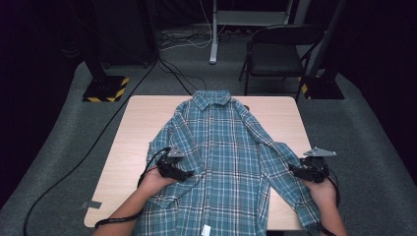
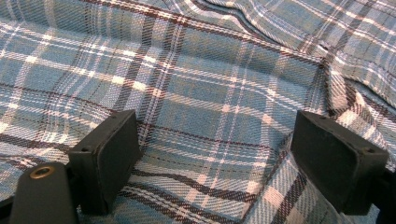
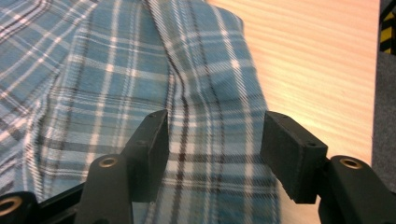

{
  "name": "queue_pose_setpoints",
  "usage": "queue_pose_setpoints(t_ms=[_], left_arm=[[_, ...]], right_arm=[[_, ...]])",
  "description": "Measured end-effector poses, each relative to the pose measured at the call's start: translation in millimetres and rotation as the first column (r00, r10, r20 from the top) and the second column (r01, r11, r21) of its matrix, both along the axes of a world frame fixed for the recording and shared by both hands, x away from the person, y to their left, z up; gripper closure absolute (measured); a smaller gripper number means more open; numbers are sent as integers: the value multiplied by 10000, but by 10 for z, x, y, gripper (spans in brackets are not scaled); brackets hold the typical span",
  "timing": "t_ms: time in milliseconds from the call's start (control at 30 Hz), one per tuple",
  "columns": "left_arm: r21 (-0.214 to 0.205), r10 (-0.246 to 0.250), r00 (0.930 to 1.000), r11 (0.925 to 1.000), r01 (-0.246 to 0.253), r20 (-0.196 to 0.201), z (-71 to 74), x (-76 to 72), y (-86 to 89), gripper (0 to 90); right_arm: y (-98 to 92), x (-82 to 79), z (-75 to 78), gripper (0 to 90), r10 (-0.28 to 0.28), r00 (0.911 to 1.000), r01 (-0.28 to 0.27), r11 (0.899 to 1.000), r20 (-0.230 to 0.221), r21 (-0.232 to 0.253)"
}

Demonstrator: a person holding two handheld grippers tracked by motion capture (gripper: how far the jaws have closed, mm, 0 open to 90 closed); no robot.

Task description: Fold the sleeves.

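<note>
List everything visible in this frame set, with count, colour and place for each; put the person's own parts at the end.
Shirt: one, blue-green plaid, spread flat on the table, collar at the far edge, hem over the near edge.
Table: one, light wood, centre of the floor.
Folding chair: one, black, behind the table at the far right.
Striped bases: two, black with yellow stripes, on the floor at the table's far left and far right.
Floor cables: several, black and white, left of and behind the table.
Tape piece: one, grey, near left table corner.
Left tongs: one, black, jaws apart over the shirt's left side.
Right tongs: one, black, jaws apart astride the right sleeve.
</note>
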State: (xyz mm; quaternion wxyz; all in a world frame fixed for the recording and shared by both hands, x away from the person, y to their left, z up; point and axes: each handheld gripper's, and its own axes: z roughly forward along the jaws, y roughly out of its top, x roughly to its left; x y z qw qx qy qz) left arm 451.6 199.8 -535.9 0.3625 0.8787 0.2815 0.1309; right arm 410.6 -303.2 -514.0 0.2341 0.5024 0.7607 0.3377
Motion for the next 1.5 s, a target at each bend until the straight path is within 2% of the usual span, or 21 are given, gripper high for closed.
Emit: queue_pose_setpoints(t_ms=[367, 633, 700, 767, 900, 967, 1067, 1167, 1267, 1333, 1500], left_arm=[[-12, -4, 10000, 10000, 4, -11, 0, 2, -1, 145], [-11, -5, 10000, 10000, 5, -18, 0, 4, -1, 145], [-20, -6, 10000, 10000, 6, -17, -1, 5, -2, 144], [-20, -5, 10000, 10000, 5, -16, -1, 5, -2, 144], [-23, -4, 10000, 10000, 4, -17, -1, 6, -2, 144], [-22, -3, 10000, 10000, 3, -15, -1, 6, -2, 144], [-18, 1, 10000, 10000, -1, -13, -1, 7, -3, 144], [-18, 6, 10000, 10000, -6, -5, -1, 10, -4, 143], [-20, 11, 10000, 10000, -11, -2, -1, 11, -4, 143], [-20, 14, 10000, 10000, -14, 0, -1, 11, -5, 143], [-16, 17, 10000, 10000, -17, 2, -1, 11, -5, 142]], right_arm=[[-114, -6, -62, 447, -485, 9987, 486, 9988, -185, 20], [-180, -3, -98, 478, -726, 9962, 738, 9970, -484, 230], [-187, -2, -114, 550, -602, 9962, 625, 9974, -625, 359], [-188, -8, -113, 669, -291, 9973, 325, 9983, -670, 494], [-177, -38, -34, 836, 109, 9995, -83, 9966, -310, 819], [-156, -53, 19, 875, 347, 9993, -334, 9939, -112, 1055], [-84, -64, 85, 885, 777, 9970, -779, 9904, 57, 1146], [36, -78, 156, 888, 1334, 9907, -1357, 9835, 277, 1198], [187, -108, 253, 889, 1921, 9796, -1979, 9732, 593, 1170], [295, -135, 318, 888, 2311, 9693, -2395, 9648, 841, 1087], [566, -196, 429, 889, 3207, 9389, -3349, 9349, 1248, 1171]])
